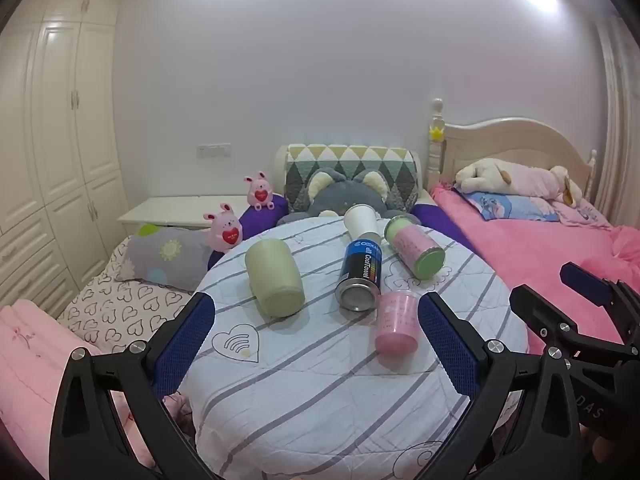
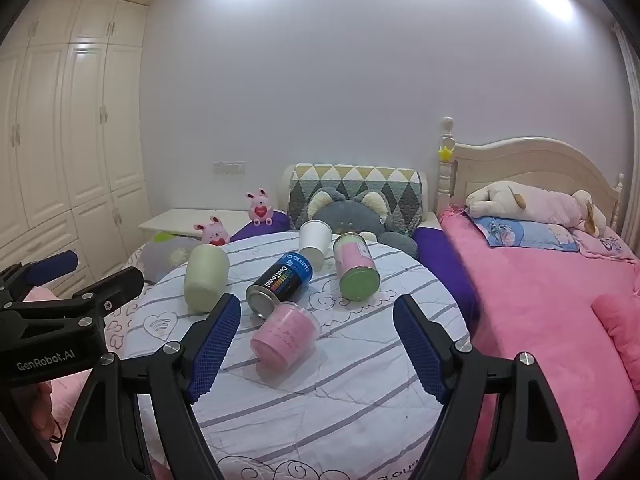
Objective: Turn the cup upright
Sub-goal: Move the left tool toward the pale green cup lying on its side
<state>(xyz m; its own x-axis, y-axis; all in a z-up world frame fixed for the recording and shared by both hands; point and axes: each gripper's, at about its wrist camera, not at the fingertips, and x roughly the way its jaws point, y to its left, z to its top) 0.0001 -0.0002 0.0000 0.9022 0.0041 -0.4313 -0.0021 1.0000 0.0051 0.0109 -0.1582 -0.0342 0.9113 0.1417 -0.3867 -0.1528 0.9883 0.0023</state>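
left wrist view first, reading from the left: my left gripper hangs over the near edge of the round table with its blue pads spread wide apart and nothing between them. on the striped cloth the pale green cup lies on its side at the left, base toward me. just to its right is the blue can, also on its side, its metal end facing me. behind the can a white paper cup lies tipped over, touching the can's far end. near the can's metal end sits the pink cup, on its side, close to my right-hand pad. farther back and to the right lies the green and pink cup, also down. at the far right edge my right gripper shows from the side; i see its fingers held apart.

right wrist view, left to right: the left gripper juts in from the left edge, fingers separated. my right gripper is spread wide too, empty, and the pink cup lies between its pads but touching neither. the pale green cup sits just beyond the left pad, the blue can angled beside it, the white paper cup behind, the green and pink cup to the right. a pink bed fills the right side.
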